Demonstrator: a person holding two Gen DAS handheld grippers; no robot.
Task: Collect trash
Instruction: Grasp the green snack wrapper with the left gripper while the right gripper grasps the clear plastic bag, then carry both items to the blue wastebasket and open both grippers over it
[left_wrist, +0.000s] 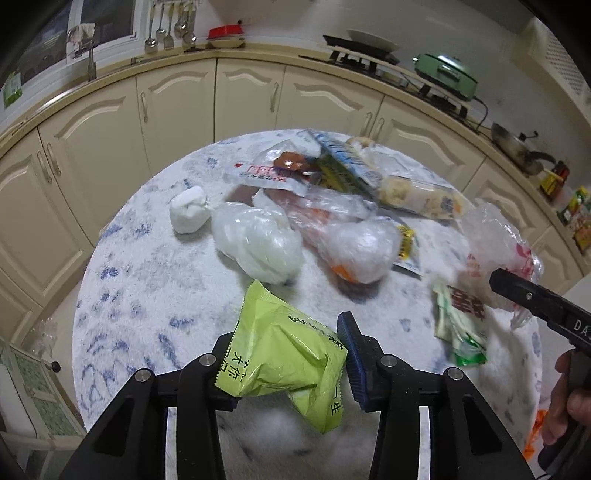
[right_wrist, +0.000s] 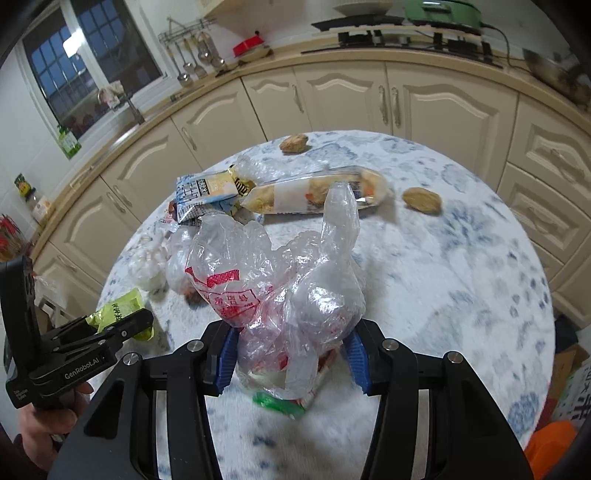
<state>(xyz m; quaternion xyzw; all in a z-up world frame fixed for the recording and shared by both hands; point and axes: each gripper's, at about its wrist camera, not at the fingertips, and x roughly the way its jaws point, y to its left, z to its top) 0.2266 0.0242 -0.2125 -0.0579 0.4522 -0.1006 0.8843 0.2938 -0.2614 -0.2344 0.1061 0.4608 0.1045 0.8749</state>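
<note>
My left gripper (left_wrist: 286, 363) is shut on a lime-green snack wrapper (left_wrist: 284, 362) and holds it above the round white-and-blue table (left_wrist: 147, 295). The wrapper also shows in the right wrist view (right_wrist: 122, 306). My right gripper (right_wrist: 291, 350) is shut on a crumpled clear plastic bag with red print (right_wrist: 280, 291), just above a green-and-white wrapper (right_wrist: 291, 398). The bag also shows in the left wrist view (left_wrist: 495, 240). More trash lies on the table: a white wad (left_wrist: 188, 210), a clear bag bundle (left_wrist: 258, 242), a wrapped orange item (left_wrist: 358, 254), flat packets (left_wrist: 347, 166), and a long sandwich wrapper (right_wrist: 314, 194).
Two brown lumps (right_wrist: 293, 143) (right_wrist: 422, 200) lie on the table's far side. Cream kitchen cabinets (left_wrist: 177, 110) curve behind the table, with a stove (left_wrist: 365, 55) and a green cooker (left_wrist: 447, 72) on the counter. An orange object (right_wrist: 550, 443) sits low at the right.
</note>
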